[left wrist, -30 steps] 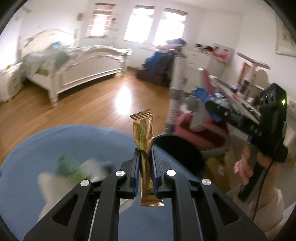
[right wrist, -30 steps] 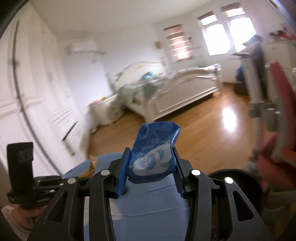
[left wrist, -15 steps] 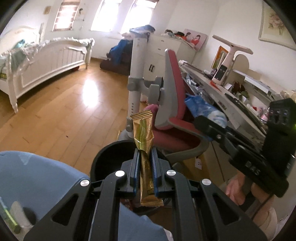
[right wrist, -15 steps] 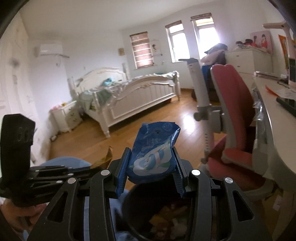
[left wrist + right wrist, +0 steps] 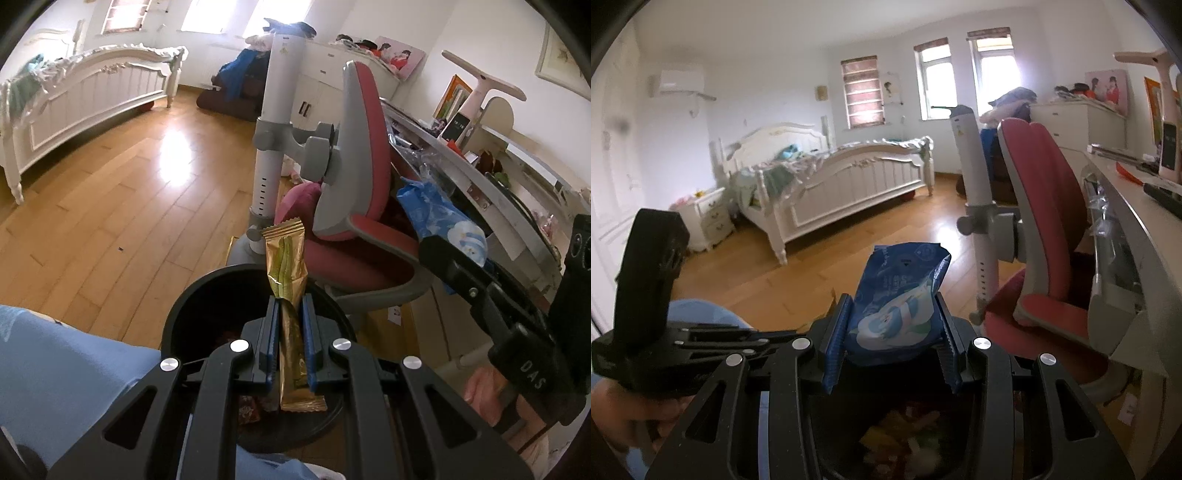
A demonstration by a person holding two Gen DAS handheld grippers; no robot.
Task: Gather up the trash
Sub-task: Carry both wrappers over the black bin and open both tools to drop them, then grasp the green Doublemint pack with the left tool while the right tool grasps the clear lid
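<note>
My left gripper (image 5: 290, 306) is shut on a gold snack wrapper (image 5: 286, 266) that stands upright between the pads, above the round black trash bin (image 5: 207, 295). My right gripper (image 5: 892, 314) is shut on a crumpled blue and white wrapper (image 5: 901, 295), held over the same bin (image 5: 905, 435), which holds several colourful wrappers. The right gripper with its blue wrapper (image 5: 439, 218) also shows at the right of the left wrist view. The left gripper's body (image 5: 665, 332) shows at the left of the right wrist view.
A red and grey desk chair (image 5: 354, 192) stands just behind the bin, next to a grey desk leg (image 5: 275, 122). A cluttered desk (image 5: 1126, 221) runs along the right. A blue round surface (image 5: 66, 376) lies left of the bin. A white bed (image 5: 831, 177) stands across the wooden floor.
Both grippers have swung right from over the blue surface to above the black bin, each keeping its wrapper. The bin's contents now show under the right gripper.
</note>
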